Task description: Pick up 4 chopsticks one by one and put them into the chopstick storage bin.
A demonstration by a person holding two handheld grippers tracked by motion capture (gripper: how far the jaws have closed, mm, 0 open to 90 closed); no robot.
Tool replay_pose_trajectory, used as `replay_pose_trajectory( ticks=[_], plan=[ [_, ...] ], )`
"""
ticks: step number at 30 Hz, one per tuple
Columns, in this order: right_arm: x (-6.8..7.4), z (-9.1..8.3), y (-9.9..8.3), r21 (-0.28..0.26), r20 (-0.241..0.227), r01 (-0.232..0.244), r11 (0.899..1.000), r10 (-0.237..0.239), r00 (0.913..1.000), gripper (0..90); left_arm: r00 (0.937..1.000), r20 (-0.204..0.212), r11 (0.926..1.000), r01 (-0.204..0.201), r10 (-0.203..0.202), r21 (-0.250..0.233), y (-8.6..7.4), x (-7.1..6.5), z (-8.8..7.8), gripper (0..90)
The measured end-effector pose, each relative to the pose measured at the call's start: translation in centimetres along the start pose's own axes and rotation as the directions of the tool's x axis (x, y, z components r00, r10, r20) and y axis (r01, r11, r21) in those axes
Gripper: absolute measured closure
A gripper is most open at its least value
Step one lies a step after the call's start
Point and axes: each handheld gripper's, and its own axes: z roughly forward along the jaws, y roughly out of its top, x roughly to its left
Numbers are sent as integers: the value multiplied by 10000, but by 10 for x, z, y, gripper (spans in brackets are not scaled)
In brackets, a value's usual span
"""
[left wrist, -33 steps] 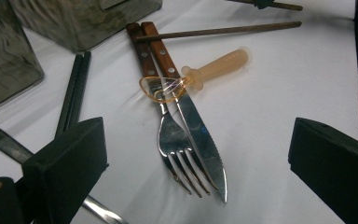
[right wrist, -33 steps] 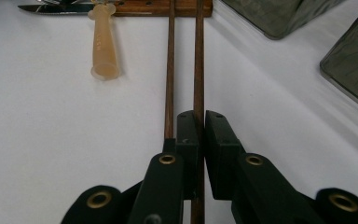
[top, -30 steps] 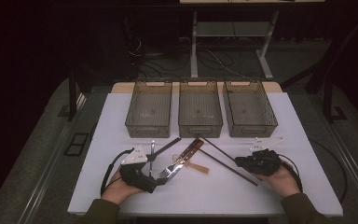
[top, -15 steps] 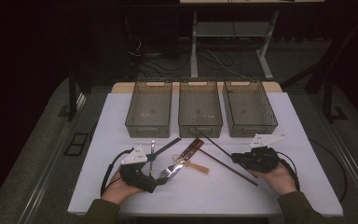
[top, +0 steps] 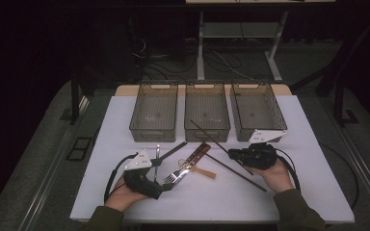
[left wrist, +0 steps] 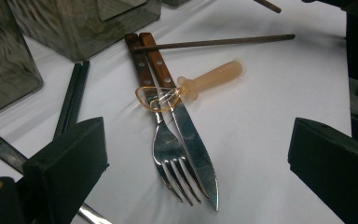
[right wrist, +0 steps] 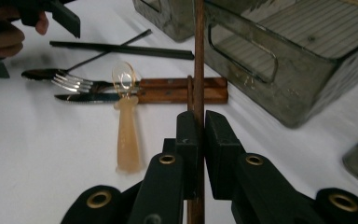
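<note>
high view: right gripper (top: 235, 155) sits at the table's right with a brown chopstick (top: 207, 134) pinched in its tips; the stick slants up toward the middle bin (top: 207, 111); a second chopstick (top: 238, 172) lies flat on the white table (top: 313, 183) just beside it; left gripper (top: 161, 190) rests near the fork (top: 173, 176) and knife (top: 192, 161)

left gripper view: jaws wide apart, nothing between them; fork (left wrist: 168, 154) and knife (left wrist: 191, 140) lie side by side on the table, wooden handles touching; a little amber spoon (left wrist: 200, 84) lies across them

right gripper view: jaws clamped tight on the chopstick (right wrist: 198, 56); it runs straight up past the bin's (right wrist: 279, 60) corner; amber spoon (right wrist: 127, 126) to the left
</note>
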Motion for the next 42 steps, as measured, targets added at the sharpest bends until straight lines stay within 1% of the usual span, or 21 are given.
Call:
replay_pose_trajectory(
  ticks=[6,9,12,13,14,16,20,24,32,35,38,42],
  plan=[
    [2,13,7,26,-45,-6,10000,6,10000,839,10000,30,10000,-59,59,35,0,0,0,37],
    [2,19,10,-2,-52,-88,10000,88,9999,839,10000,25,9999,-96,96,50,0,0,0,37],
    [1,23,16,-68,29,-182,9998,182,9998,840,10000,-2,10000,-9,9,-45,0,0,-1,37],
    [1,24,18,-86,38,-219,9997,219,9998,839,10000,13,10000,-51,52,-56,1,0,-1,37],
    [0,24,20,-138,57,-264,9996,265,9996,839,10000,17,9999,54,-54,-115,1,0,0,37],
    [-1,26,24,-209,79,-328,9992,330,9994,840,10000,14,9999,53,-53,-134,1,0,0,37],
    [-3,31,31,-415,68,-638,9971,641,9979,839,10000,46,9999,26,-25,-133,1,0,0,37],
    [-3,37,40,-397,157,-644,9971,651,9978,839,10000,76,9999,8,-8,-109,1,0,-1,37],
    [2,50,63,-422,255,-462,9980,473,9986,840,9999,89,9999,-45,46,-162,1,-1,-1,37],
    [3,55,72,-550,189,-458,9974,469,9987,840,10000,95,9999,-21,23,-159,1,-1,0,37],
    [3,61,81,-549,204,-396,9977,407,9990,839,10000,98,9998,-13,15,-193,1,-1,0,37],
    [6,67,93,-605,274,-427,9973,444,9986,839,9999,55,9999,-107,107,-66,1,-1,-1,37]
  ],
)
